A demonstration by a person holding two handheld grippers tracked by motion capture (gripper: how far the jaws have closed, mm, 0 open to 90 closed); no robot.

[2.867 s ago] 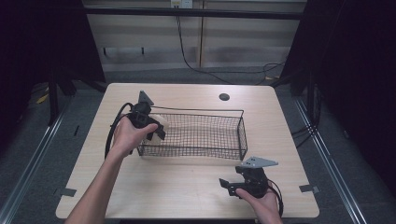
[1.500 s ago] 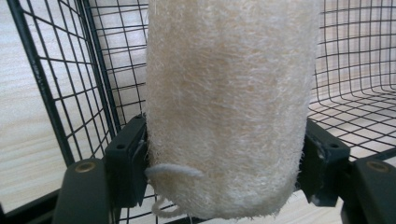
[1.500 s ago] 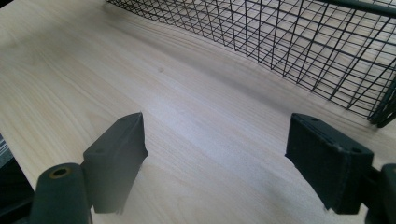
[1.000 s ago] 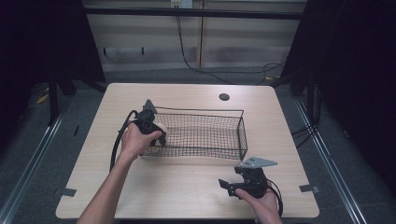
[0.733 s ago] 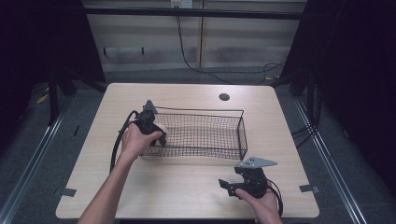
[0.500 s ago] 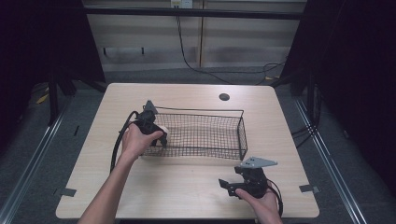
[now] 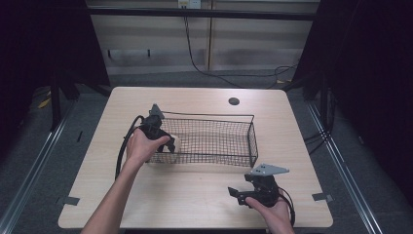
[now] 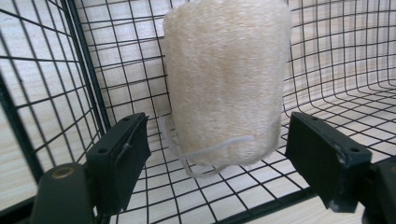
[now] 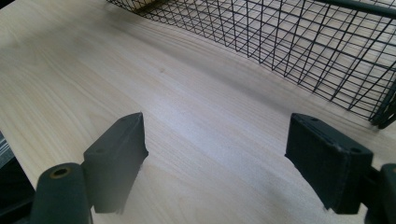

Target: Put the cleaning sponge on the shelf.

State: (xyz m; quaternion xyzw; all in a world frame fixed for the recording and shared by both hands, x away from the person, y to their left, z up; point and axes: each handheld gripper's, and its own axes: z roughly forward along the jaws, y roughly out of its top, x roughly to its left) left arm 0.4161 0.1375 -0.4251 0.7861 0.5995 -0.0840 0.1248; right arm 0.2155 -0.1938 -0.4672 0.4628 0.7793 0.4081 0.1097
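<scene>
- Loofah sponge [image 8: 224, 84], a pale cream fibrous cylinder with a thin white loop of cord at its lower end, stands inside the black wire mesh basket [image 7: 214, 141], near the basket's left end.
- Left gripper [image 7: 163, 141] reaches into that end of the basket; its black fingers [image 8: 119, 158] stand on either side of the sponge with a gap on each side, not pressing it. They have just been opening, with the sponge between them.
- Basket is rectangular and open-topped, sitting in the middle of the light wooden surface [image 7: 195, 195].
- Right gripper [image 7: 238, 196] rests low on the surface near the front edge, apart from the basket, its fingers [image 9: 116, 158] spread wide and holding nothing.
- Small dark round hole [image 7: 234, 101] marks the far side of the surface.
</scene>
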